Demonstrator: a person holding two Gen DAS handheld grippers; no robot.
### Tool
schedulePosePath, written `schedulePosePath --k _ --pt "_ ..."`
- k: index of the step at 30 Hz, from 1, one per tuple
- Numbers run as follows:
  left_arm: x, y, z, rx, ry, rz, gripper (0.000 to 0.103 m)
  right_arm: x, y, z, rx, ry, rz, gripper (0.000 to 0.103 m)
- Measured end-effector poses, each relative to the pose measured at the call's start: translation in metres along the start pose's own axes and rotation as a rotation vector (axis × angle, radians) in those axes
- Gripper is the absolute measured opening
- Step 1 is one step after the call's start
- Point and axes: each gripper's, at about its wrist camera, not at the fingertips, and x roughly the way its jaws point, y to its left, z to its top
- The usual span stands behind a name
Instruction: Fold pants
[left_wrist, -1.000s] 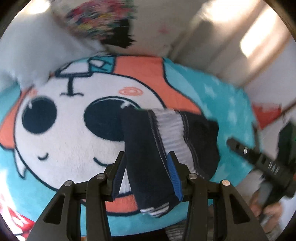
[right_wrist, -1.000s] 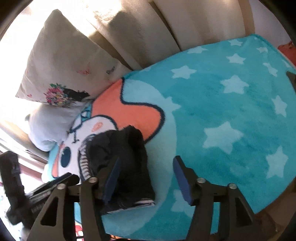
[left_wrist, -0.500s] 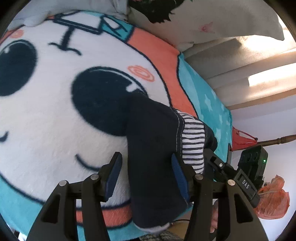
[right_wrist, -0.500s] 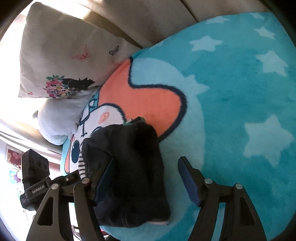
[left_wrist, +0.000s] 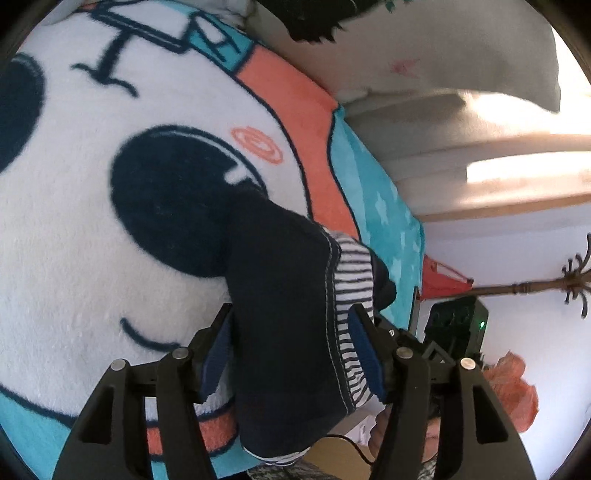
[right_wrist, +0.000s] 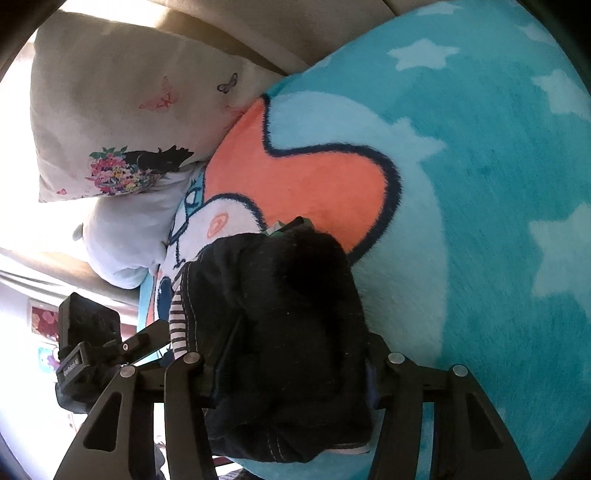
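Cartoon blanket (left_wrist: 92, 240); folded pants (left_wrist: 288, 314) between both tools.

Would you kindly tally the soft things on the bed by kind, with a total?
Pants: 1
Blankets: 1
Pillows: 2, butterfly pillow, plain pale pillow
Total: 4

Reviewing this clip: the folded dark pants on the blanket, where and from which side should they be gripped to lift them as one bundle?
Grip the folded pants across their narrow width, at the near end facing the cameras, coming down from above. The bundle is a thick stack lying flat on the blanket, long axis pointing away, so both long sides are exposed. The striped lining marks the looser side; pinching all layers there likely keeps the fold.
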Motion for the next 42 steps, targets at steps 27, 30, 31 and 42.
schedulePosePath --k 27,30,31,42 --pt "-0.049 -0.02 -0.015 0.185 -0.095 0.064 0.037 0.002 0.083 -0.018 -0.062 -0.021 -0.016 0.035" --pt "-0.06 -0.009 -0.014 0.172 -0.114 0.07 0.037 0.012 0.099 -0.02 -0.09 -0.006 -0.02 0.035" --pt "-0.064 -0.005 -0.014 0.164 -0.119 0.07 0.037 0.016 0.105 -0.021 -0.1 0.0 -0.021 0.035" --pt "-0.105 0.036 0.017 0.129 -0.178 0.106 0.037 0.071 0.165 -0.009 -0.202 0.038 -0.047 0.035"
